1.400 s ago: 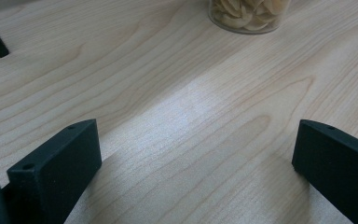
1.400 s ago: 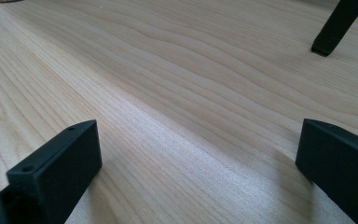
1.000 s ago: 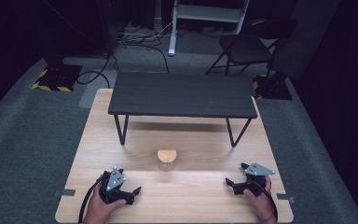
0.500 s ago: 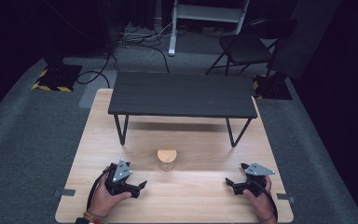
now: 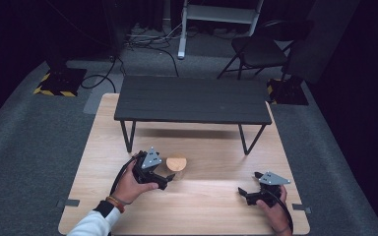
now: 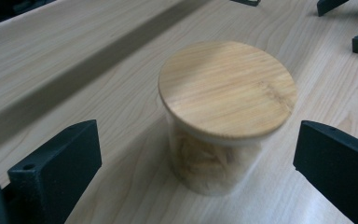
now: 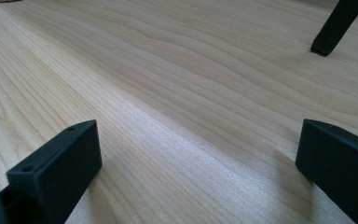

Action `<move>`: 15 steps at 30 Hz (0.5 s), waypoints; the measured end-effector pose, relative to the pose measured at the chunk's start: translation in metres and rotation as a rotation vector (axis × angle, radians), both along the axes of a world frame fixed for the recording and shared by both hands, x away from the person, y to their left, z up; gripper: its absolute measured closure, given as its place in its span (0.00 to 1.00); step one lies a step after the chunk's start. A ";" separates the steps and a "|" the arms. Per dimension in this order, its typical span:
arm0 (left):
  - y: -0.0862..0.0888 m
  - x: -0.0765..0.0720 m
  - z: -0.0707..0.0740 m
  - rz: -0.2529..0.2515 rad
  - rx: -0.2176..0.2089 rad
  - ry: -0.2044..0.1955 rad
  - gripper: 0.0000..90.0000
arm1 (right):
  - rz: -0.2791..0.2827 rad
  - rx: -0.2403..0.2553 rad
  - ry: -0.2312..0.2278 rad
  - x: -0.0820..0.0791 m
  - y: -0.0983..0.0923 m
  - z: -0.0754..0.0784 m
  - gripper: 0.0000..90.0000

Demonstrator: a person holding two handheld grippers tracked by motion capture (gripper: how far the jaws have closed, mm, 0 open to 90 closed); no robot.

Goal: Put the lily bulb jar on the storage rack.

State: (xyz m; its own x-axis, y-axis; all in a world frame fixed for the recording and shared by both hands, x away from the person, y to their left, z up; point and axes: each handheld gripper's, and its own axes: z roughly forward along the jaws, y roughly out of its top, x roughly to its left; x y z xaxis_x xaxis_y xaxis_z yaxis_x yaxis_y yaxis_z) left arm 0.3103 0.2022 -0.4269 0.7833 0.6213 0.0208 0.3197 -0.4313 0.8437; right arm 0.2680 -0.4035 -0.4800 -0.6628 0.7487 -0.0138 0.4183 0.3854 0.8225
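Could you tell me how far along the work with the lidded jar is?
Early stage. The left gripper is open with a jaw on each side of the jar, not touching. Its wooden lid is on. The right gripper rests open, apart. Gripping is left.

The jar (image 6: 219, 154) is clear with a light brown wooden lid (image 6: 227, 88). The small table (image 5: 193, 100) at 12 o'clock is black.

Small clear glass jar (image 6: 214, 163), upright on the pale wooden surface (image 5: 211, 206), closed with a round bamboo lid (image 6: 227, 88), light contents blurred inside.
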 end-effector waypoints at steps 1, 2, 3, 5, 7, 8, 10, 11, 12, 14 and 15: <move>-0.003 0.003 0.000 -0.004 0.007 0.007 0.01 | 0.000 0.000 0.000 0.000 0.000 0.000 0.00; -0.006 0.005 0.000 -0.006 0.016 0.007 0.01 | 0.000 0.000 0.000 0.000 0.000 0.000 0.00; -0.008 0.007 -0.001 -0.009 0.018 0.009 0.01 | 0.000 0.000 0.000 0.000 0.000 0.000 0.00; -0.011 0.011 -0.002 -0.024 0.013 0.010 0.01 | -0.002 0.000 0.000 0.000 0.000 0.000 0.00; -0.016 0.015 -0.002 -0.035 0.019 0.007 0.01 | -0.003 0.000 0.001 -0.001 0.000 0.000 0.00; -0.019 0.016 -0.002 -0.037 0.026 0.006 0.01 | -0.003 0.000 0.001 -0.001 0.000 0.000 0.00; -0.023 0.019 -0.004 -0.039 0.032 0.005 0.01 | -0.003 0.000 0.000 -0.001 0.000 0.000 0.00; -0.026 0.020 -0.005 -0.040 0.041 0.004 0.01 | -0.003 0.000 0.001 -0.001 0.000 0.000 0.00; -0.029 0.021 -0.006 -0.043 0.050 0.001 0.02 | -0.003 0.000 0.001 -0.001 0.000 0.000 0.00; -0.032 0.022 -0.008 -0.051 0.065 -0.007 0.05 | -0.004 0.000 0.000 -0.001 0.000 0.000 0.00; -0.033 0.023 -0.009 -0.052 0.069 -0.009 0.07 | -0.004 0.000 0.000 -0.001 0.000 0.000 0.00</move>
